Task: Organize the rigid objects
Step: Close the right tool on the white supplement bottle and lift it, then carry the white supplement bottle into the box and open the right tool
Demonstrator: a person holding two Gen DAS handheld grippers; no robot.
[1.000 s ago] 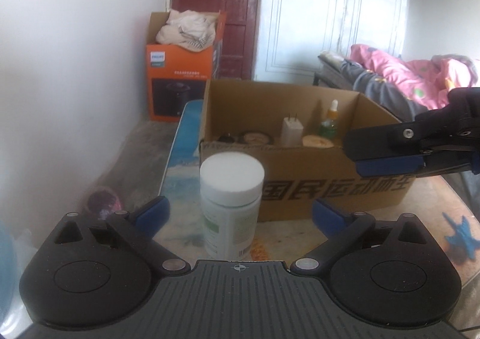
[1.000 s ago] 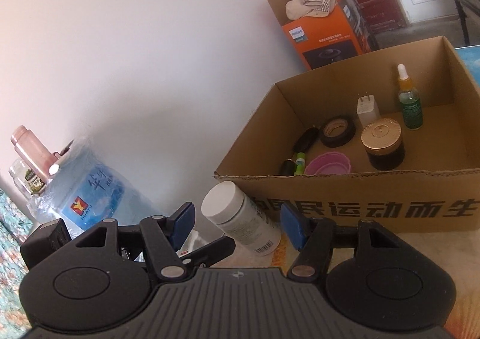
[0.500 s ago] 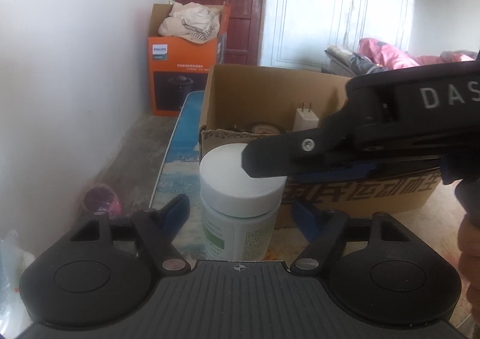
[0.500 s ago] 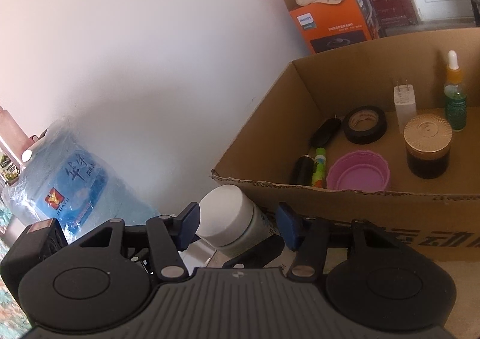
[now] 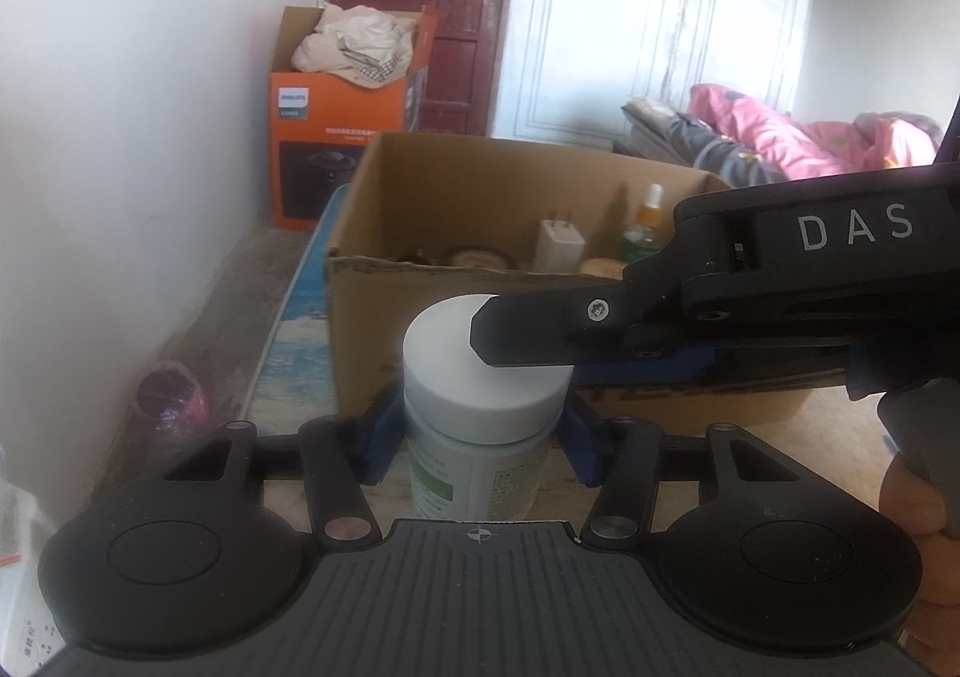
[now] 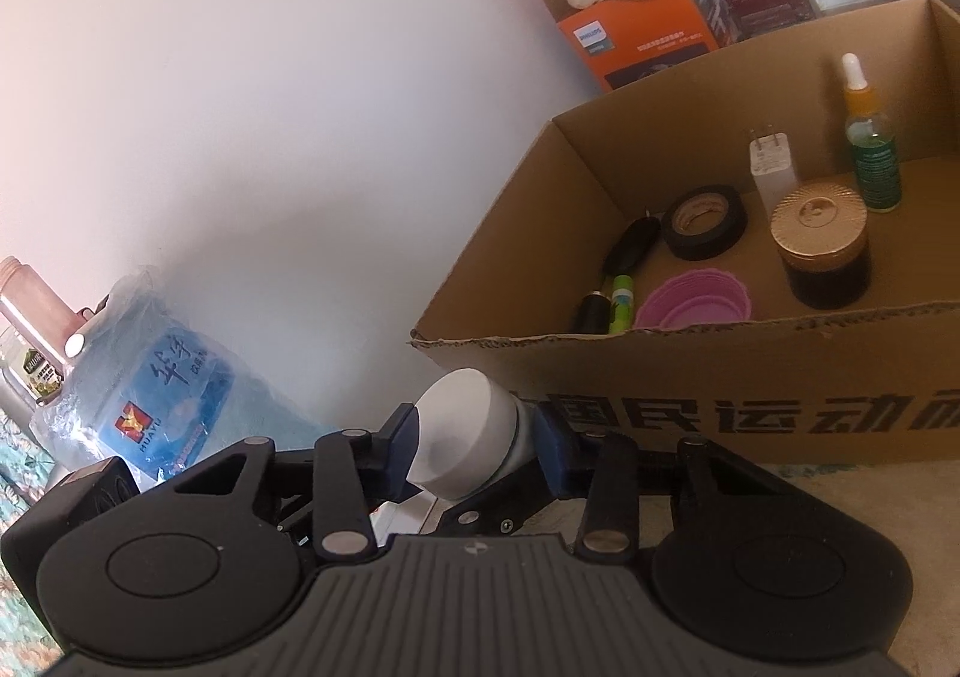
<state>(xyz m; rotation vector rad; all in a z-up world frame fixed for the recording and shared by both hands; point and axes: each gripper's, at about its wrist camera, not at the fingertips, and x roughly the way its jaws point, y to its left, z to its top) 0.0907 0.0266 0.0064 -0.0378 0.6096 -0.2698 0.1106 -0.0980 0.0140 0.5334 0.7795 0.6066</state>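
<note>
moved: both tools' jaws have just been closing on the white-capped bottle (image 5: 480, 407) | left tool (image 5: 477, 437) grips body, right tool (image 6: 474, 440) grips cap | I'd hold firm, lift into cardboard box (image 6: 750, 377) ahead

The bottle (image 5: 480, 431) is standing upright on the table (image 5: 840, 437), just in front of the box (image 5: 456, 329). The left gripper (image 5: 477, 437) is sitting at the bottle's body, one pad on each side. The right gripper (image 6: 474, 440) is reaching in from the right at the cap (image 6: 462, 437), one pad on each side.

Inside the box, the tape (image 6: 705, 221) is lying behind the dish (image 6: 696, 305). The jar (image 6: 825, 251) is standing right of both. The charger (image 6: 771, 167) and the dropper (image 6: 870, 143) are standing behind the jar. The carton (image 5: 342, 137) is sitting behind the box, by the wall.
</note>
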